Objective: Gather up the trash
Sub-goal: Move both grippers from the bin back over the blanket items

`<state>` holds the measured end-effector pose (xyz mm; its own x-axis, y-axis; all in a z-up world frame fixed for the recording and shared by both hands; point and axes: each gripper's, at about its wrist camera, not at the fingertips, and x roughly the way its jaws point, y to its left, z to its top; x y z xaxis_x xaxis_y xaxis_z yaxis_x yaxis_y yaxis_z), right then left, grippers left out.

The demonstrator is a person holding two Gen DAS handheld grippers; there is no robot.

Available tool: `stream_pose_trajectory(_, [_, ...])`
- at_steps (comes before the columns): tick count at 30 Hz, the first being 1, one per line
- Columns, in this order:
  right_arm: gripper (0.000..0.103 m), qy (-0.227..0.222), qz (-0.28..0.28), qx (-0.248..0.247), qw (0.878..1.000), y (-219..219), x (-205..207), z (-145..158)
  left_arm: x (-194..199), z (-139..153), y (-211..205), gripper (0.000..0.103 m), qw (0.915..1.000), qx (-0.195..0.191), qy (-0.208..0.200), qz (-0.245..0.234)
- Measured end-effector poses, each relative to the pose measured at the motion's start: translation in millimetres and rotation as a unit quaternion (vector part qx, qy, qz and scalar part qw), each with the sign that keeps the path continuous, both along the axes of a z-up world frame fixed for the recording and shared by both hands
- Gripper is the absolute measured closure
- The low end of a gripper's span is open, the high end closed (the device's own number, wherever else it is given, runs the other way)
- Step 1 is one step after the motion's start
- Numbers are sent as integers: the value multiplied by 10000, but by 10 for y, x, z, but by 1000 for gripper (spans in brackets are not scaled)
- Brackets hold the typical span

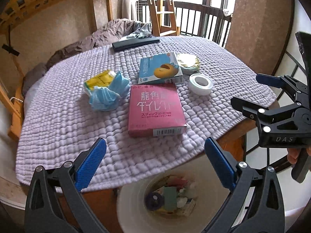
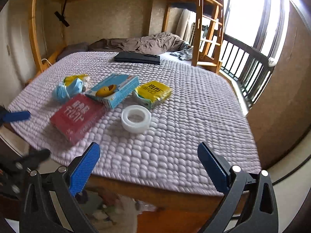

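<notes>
Trash sits in two places here: a white round bin (image 1: 136, 200) at the bottom centre of the left wrist view, already holding a jumble of scraps, and a scatter of packaging on the lilac quilted bed cover (image 1: 58, 128) just above it. The left gripper (image 1: 155, 151) frames the bin's near rim, its blue-padded jaws standing wide with nothing between them. At the right edge of that same view the right gripper (image 1: 250, 95) hangs beside the bed, a hand (image 1: 295, 155) on its handle; its own camera shows the right gripper's jaws equally wide and empty, above the wooden bed edge (image 2: 175, 200).

Nearest on the cover, in the middle of the left wrist view, lies a flat pink cardboard box with white Japanese lettering (image 1: 155, 110). To its left is a crumpled blue pleated face mask (image 1: 108, 95), touching a yellow wrapper (image 1: 99, 79) behind it. To the pink box's upper right rests a white ring-shaped tape roll (image 1: 201, 83), apart from the rest. Just beyond the pink box sits a light blue carton picturing a bun (image 1: 161, 69), and against its right side a yellow foil packet (image 1: 188, 63).

Further up the frame lies a flat black case (image 1: 134, 42); behind it a rumpled brown duvet (image 1: 108, 31), possibly with clothing at its right end.
</notes>
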<state>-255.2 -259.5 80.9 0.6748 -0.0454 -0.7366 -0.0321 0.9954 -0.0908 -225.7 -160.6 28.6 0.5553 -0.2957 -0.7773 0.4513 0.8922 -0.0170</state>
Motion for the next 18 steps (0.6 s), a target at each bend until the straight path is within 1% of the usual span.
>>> stream_pose_trajectory(2, [4,77,32,162,9998,-16,148,-50,92,-47,-13,1,9999,-30,82,87])
stream_pose_trajectory(7, [6,203,127,261,9994,-1,439,-169,304,-140,-32,1,9990,-194,263,302])
stream_pose_trajectory(8, [8,229,141,270,9993,9,483,-196,341,-158,-56,1,9988,-218,299,332])
stream_pose_trajectory(9, [14,264,163,287,9991,17,532,-223,367,-168,-64,1,9986,-233,323,354])
stream_pose_trajectory(12, [20,414,254,369,9981,13,663,-311,416,-194,-100,1,9983,-263,354,377])
stream_pose_trajectory(16, [23,488,330,422,9974,8,762,-391,459,-226,-147,1,9983,-244,369,379])
stream_pose_trajectory(18, [26,498,344,462,9971,3,794,-409,482,-234,-175,1,9984,-229,357,382])
